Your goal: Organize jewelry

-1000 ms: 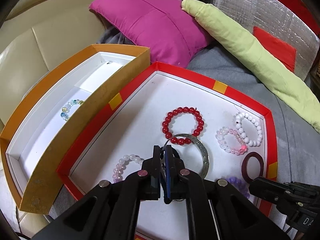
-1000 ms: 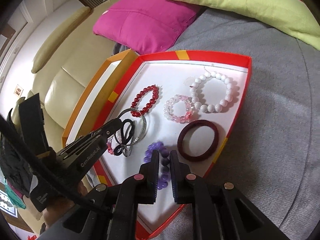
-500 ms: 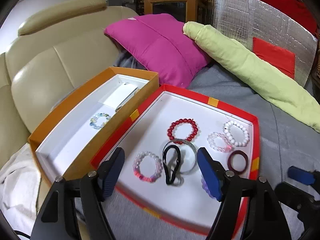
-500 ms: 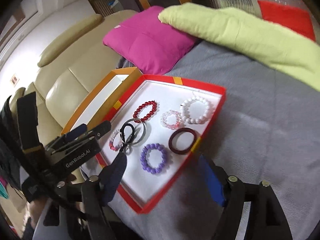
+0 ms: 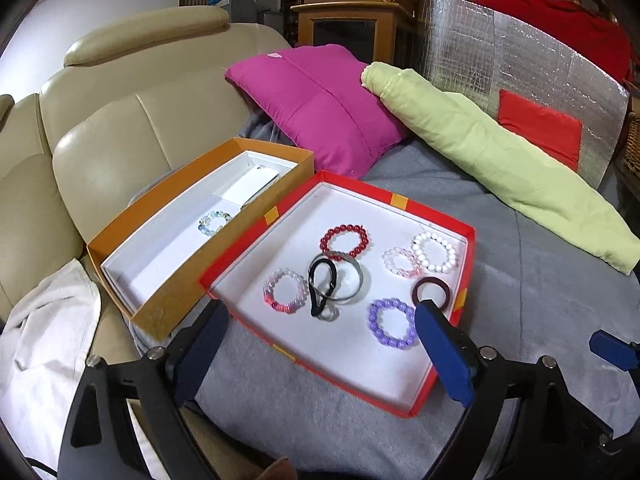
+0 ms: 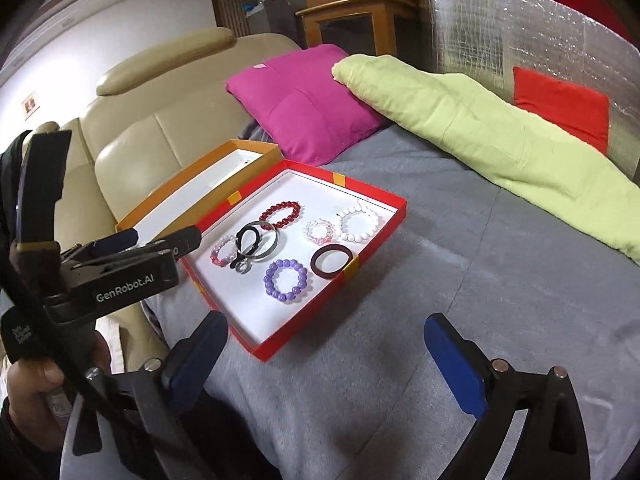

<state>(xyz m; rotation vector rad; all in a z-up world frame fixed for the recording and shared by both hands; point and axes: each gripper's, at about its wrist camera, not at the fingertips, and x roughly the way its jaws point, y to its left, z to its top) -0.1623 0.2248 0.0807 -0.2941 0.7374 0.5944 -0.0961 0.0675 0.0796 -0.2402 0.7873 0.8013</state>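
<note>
A red tray (image 5: 469, 264) on a grey blanket holds several bracelets: red beads (image 5: 344, 229), a silver bangle (image 5: 362, 280) with a black loop (image 5: 313, 280) lying across it, purple beads (image 5: 376, 326), a maroon ring (image 5: 430, 279) and white beads (image 5: 454, 256). Beside it an orange box (image 5: 168, 308) holds a pale blue-green bracelet (image 5: 215, 222). My left gripper (image 5: 320, 314) hangs above the tray's near edge, its jaws opening with nothing between them. My right gripper (image 6: 326, 324) hovers over the blanket short of the tray (image 6: 312, 328), jaws also opening and empty.
A pink cushion (image 5: 320, 112) and a rolled green cloth (image 5: 500, 160) lie behind the tray, with a silver foil panel (image 5: 520, 60) beyond. A beige sofa (image 5: 100, 128) and a white cloth (image 5: 40, 340) are on the left. A hand (image 6: 32, 392) holds the left gripper.
Both grippers went from shut to wide open and drew back and up from the tray. The black loop stays lying on the silver bangle.
</note>
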